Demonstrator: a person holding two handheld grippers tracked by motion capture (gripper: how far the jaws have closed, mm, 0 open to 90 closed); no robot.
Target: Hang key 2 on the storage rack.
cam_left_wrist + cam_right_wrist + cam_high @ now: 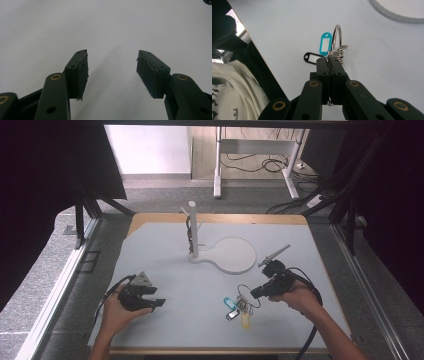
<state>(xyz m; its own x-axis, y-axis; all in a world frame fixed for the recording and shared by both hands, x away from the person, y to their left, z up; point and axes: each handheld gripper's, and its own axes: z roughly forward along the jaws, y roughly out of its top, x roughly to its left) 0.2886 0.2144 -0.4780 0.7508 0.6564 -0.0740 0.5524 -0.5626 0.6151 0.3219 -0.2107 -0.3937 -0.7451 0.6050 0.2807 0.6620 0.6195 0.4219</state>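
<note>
The bunch of keys on a large metal ring [336, 37], with blue, black and yellow plastic tags, hangs from the right tool [329, 59], whose jaws are pressed together on the ring; its lower tags seem to touch the pale grey surface [165, 250]. A white pegged stand [193, 227] rises farther back. The left tool [112, 71] rests spread, holding nothing.

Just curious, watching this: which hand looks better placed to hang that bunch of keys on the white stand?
The right. Its gripper is already shut on the key ring, and probably only needs to carry it to the stand. The left gripper rests open, holding nothing, farther from the keys.
</note>
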